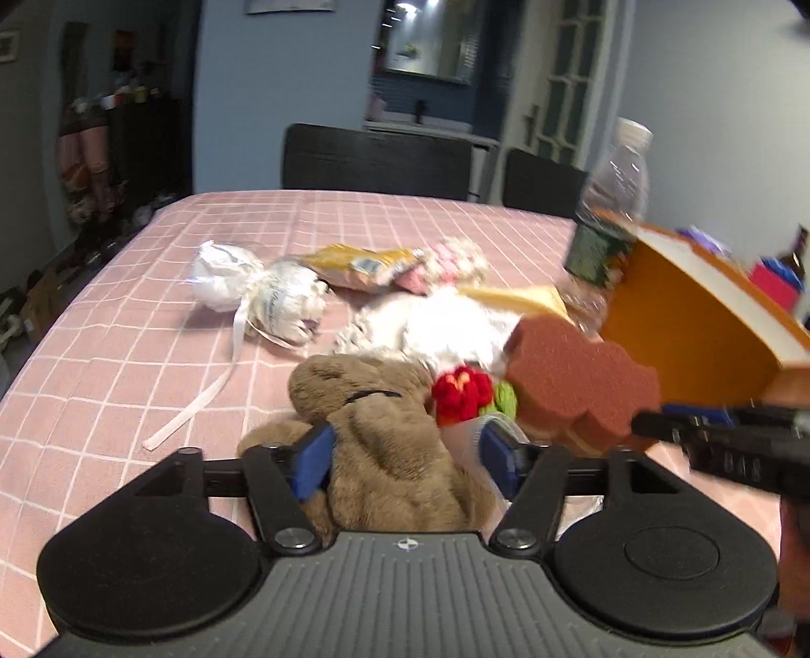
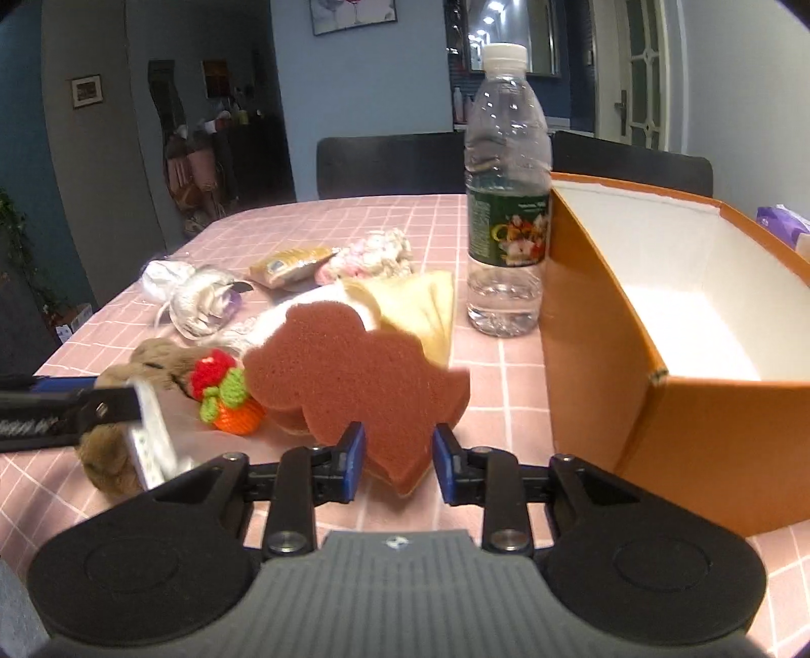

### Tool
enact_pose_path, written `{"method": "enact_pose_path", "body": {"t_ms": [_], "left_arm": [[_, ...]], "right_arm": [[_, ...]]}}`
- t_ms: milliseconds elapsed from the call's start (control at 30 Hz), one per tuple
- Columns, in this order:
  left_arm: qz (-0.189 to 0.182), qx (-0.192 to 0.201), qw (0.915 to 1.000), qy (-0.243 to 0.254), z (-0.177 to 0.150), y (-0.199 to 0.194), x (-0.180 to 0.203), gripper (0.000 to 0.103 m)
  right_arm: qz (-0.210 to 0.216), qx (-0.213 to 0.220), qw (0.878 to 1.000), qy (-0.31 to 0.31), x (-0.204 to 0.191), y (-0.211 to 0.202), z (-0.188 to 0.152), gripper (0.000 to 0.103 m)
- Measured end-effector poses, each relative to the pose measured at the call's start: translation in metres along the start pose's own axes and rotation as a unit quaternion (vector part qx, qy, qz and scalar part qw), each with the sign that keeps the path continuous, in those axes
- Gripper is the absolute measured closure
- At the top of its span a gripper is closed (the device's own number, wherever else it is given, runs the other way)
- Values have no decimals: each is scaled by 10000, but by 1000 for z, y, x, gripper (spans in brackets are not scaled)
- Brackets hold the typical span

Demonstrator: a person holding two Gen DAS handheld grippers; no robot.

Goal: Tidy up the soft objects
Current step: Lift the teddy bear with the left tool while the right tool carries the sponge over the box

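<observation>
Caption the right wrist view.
Right gripper straddling brown sponge beside an empty orange box.

Pale blue walls (image 2: 364,101) carry framed pictures (image 2: 86,90). Dark chairs (image 1: 377,162) stand behind the pink checked table (image 1: 126,354). Ceiling lights (image 2: 486,23) glow beyond.

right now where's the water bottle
In the right wrist view the water bottle stands upright on the pink tablecloth, right of centre, close beside the orange box and behind the brown sponge.

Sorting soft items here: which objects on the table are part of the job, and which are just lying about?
Part of the job:
brown plush toy
brown sponge
crocheted strawberry
orange box
white cloth

Just lying about:
water bottle
snack packet
chairs
</observation>
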State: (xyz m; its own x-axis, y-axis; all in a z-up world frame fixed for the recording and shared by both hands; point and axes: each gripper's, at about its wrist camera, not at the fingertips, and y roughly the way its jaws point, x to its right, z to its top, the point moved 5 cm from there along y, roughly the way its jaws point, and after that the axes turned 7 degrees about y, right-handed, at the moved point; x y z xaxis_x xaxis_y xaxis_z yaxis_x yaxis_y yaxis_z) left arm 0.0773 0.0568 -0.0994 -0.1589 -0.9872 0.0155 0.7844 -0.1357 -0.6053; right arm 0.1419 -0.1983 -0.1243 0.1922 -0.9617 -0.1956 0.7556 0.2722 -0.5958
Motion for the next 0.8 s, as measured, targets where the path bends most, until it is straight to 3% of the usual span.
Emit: {"method": "enact_pose_path", "body": {"t_ms": [100, 233, 300, 333, 400, 600, 733, 800], "left_arm": [[-100, -60, 9999, 31, -6, -8, -5, 20], [-274, 25, 9991, -320, 3, -16, -19, 19], [-202, 35, 9988, -454, 12, -16, -26, 19], [-107, -38, 9987, -491, 16, -13, -30, 19], [-10, -238, 9987, -458, 21, -4, -35, 19], [-435, -981, 9918, -699, 13, 34, -39, 26], [-501, -1302, 9873, -761, 1, 56, -40, 31], [-499, -1227, 9883, -757, 2, 54, -39, 42]], "right_arm": [[-65, 112, 9997, -206, 1, -5, 5, 48], [18, 209, 9954, -931, -12, -4, 12, 37], [93, 233, 9898, -1403, -22, 2, 17, 19], [108, 259, 9857, -1659, -27, 6, 18, 17], [50, 171, 9773, -2110, -33, 18, 22, 17], [418, -436, 9610, -2698, -41, 51, 22, 15], [466, -627, 9601, -2687, -39, 65, 19, 18], [542, -609, 9619, -2610, -38, 63, 20, 23]]}}
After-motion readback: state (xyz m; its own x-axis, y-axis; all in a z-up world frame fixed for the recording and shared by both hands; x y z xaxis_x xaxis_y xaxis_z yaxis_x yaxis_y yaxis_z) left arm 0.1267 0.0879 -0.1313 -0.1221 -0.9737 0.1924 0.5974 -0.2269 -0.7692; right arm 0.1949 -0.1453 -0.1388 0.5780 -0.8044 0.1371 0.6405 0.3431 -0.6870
